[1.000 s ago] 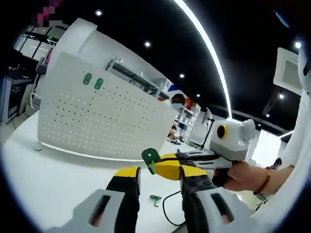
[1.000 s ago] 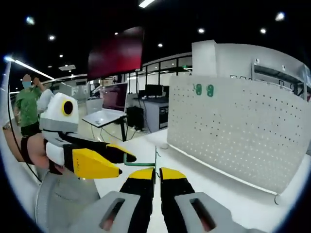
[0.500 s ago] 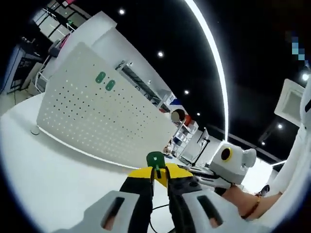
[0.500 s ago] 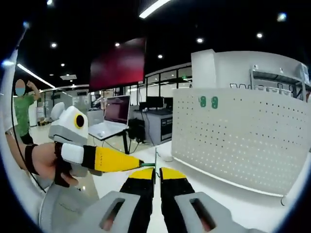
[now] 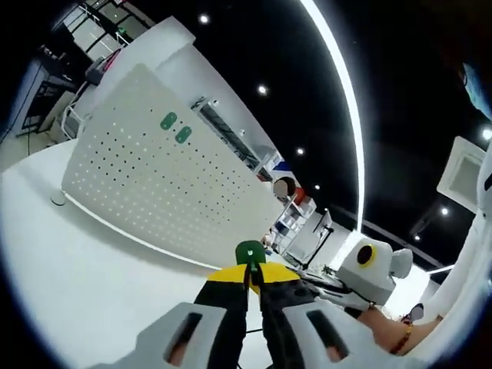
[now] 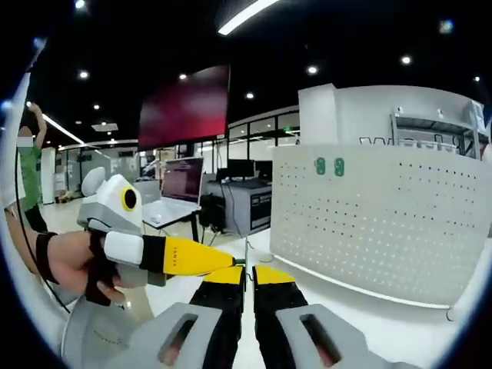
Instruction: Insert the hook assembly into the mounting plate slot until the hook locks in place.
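Left tongs (image 5: 251, 278) closer, hook (image 5: 250, 253) half-hidden.

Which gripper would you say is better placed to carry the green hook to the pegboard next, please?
Left, probably: the left gripper is shut on the green hook, facing the pegboard. The right gripper also pinches its thin stem.

- Ceiling spotlights (image 5: 263, 90) are glowing as small hard dots against a dark ceiling in both views.
- A long light strip (image 5: 344, 100) is blowing out to pure white, bending with the fisheye.
- The white table (image 5: 69, 261) and pegboard (image 6: 384, 215) are reflecting brightly, near overexposed, with only faint shadows.
- Straight edges are curving toward the borders.
- Background shelving and the red screen (image 6: 184, 106) are looking soft.
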### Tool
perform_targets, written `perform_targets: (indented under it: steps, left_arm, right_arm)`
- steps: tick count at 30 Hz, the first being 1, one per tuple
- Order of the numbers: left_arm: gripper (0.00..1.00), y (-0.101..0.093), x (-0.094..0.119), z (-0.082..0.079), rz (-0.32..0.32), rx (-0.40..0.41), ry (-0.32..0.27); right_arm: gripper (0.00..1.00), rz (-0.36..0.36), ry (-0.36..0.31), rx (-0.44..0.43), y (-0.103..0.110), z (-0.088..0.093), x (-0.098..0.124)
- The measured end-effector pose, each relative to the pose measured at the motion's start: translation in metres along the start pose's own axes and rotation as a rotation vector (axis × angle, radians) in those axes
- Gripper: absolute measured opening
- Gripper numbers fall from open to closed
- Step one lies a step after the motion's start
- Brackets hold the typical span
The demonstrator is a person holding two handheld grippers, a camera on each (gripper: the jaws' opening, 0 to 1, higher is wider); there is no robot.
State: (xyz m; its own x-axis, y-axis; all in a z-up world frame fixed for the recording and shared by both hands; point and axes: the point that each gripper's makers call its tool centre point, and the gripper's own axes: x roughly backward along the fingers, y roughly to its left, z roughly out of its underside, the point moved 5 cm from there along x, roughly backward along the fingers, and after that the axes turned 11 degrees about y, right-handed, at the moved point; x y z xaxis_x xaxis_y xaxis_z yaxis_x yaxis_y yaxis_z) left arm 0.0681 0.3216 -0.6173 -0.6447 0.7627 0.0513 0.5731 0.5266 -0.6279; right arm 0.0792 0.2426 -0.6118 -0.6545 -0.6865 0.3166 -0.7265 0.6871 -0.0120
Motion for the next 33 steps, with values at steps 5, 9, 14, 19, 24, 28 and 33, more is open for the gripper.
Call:
perform_targets:
  steps: [5,9,14,19,24,28,33]
  left_arm:
    - [0.04,0.000,-0.001,0.001,-0.003,-0.006,0.001]
    - [0.04,-0.001,-0.001,0.003,-0.026,-0.050,-0.004]
    - [0.03,0.000,-0.001,0.000,-0.034,-0.061,-0.002]
    - [0.03,-0.003,-0.003,-0.008,-0.039,-0.120,-0.002]
    - [0.03,-0.001,-0.005,-0.018,-0.081,-0.195,-0.004]
    - [0.03,0.000,-0.006,-0.025,-0.114,-0.263,-0.004]
    - [0.03,0.003,-0.007,-0.032,-0.139,-0.279,-0.020]
  right_arm:
    - [0.02,0.000,-0.005,-0.018,-0.001,0.002,0.001]
    - [0.03,-0.009,-0.004,-0.026,-0.001,0.003,0.000]
    - [0.04,-0.023,-0.004,0.001,0.000,0.002,0.000]
    - [0.04,-0.021,-0.015,0.016,-0.003,0.000,0.003]
    - [0.09,-0.017,-0.020,0.008,-0.013,0.003,0.009]
    - [0.09,-0.011,-0.007,-0.006,-0.022,0.007,0.014]
    - [0.15,-0.043,0.004,-0.034,-0.030,0.013,0.019]
